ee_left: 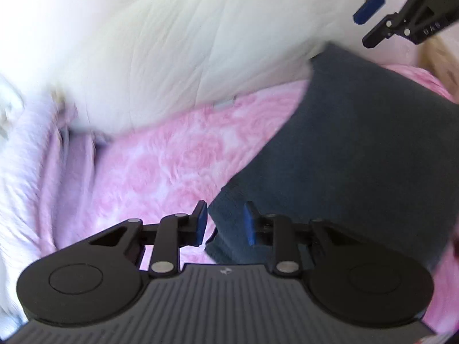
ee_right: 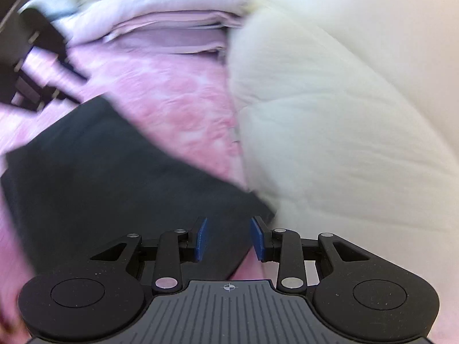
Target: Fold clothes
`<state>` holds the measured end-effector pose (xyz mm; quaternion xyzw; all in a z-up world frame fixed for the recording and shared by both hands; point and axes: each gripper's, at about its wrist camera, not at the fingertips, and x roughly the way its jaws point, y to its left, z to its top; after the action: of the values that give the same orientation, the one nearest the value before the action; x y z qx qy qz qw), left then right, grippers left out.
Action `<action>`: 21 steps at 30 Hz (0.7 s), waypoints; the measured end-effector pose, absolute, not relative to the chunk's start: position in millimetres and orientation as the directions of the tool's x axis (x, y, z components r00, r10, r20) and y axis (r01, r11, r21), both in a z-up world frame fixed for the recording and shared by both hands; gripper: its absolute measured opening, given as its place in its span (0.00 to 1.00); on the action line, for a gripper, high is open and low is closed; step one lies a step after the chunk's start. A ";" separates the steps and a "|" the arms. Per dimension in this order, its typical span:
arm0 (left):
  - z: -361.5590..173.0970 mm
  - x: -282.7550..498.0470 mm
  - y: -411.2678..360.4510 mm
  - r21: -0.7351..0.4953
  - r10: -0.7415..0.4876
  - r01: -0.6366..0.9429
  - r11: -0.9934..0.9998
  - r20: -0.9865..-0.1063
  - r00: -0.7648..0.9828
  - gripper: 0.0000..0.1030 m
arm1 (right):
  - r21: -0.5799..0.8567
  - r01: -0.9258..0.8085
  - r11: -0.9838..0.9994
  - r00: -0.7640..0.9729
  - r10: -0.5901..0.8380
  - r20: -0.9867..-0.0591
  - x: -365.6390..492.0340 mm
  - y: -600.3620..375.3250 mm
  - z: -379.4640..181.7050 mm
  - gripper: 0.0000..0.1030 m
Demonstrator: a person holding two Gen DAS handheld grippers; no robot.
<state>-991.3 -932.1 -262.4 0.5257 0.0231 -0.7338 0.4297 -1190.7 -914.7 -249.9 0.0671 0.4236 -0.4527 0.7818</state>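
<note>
My left hand-held gripper and right hand-held gripper both hang narrowly parted, holding nothing, above the folded dark garment on the pink bedspread. Only the right view shows stacked lilac linens.

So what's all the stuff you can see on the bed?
dark navy folded cloth: one, dark blue, lying flat on the pink sheet, just beyond both grippers.
pink rose-patterned bed sheet: one, pink and white, spread under everything.
white puffy quilt: one, cream white, heaped beside the dark cloth.
pale lilac folded bedding: one stack, light purple, at the far end of the sheet.
left gripper: one, black with blue fingers, open, nothing between the fingers.
right gripper: one, black with blue fingers, open, nothing held.
</note>
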 end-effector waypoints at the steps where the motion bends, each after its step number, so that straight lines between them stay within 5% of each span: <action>1: -269.9 -994.1 -937.1 0.427 -0.606 0.646 -0.633 -0.793 -0.070 0.16 | -0.266 0.773 0.576 0.228 -0.643 -0.731 -1191.2 -931.3 -257.7 0.33; 4: -289.9 -1001.5 -936.6 0.482 -0.625 0.582 -0.655 -0.778 -0.059 0.00 | -0.166 0.792 0.588 0.218 -0.526 -0.822 -1195.1 -973.0 -297.8 0.33; 9: -285.6 -997.4 -918.4 0.500 -0.638 0.571 -0.651 -0.768 -0.054 0.00 | -0.141 0.775 0.616 0.236 -0.490 -0.839 -1200.8 -978.8 -306.2 0.33; 13: -260.9 -977.6 -900.0 0.447 -0.651 0.653 -0.611 -0.754 -0.092 0.25 | -0.137 0.795 0.591 0.260 -0.536 -0.803 -1215.2 -952.4 -275.8 0.33; 21: -292.6 -962.5 -874.4 0.308 -0.517 0.676 -0.669 -0.847 -0.126 0.24 | -0.050 0.780 0.624 0.325 -0.472 -0.820 -1197.3 -896.5 -292.1 0.37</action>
<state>-962.5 -874.4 -292.6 0.5268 0.0758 -0.7463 0.3997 -1197.3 -896.5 -292.1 0.1807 0.4267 -0.3944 0.7936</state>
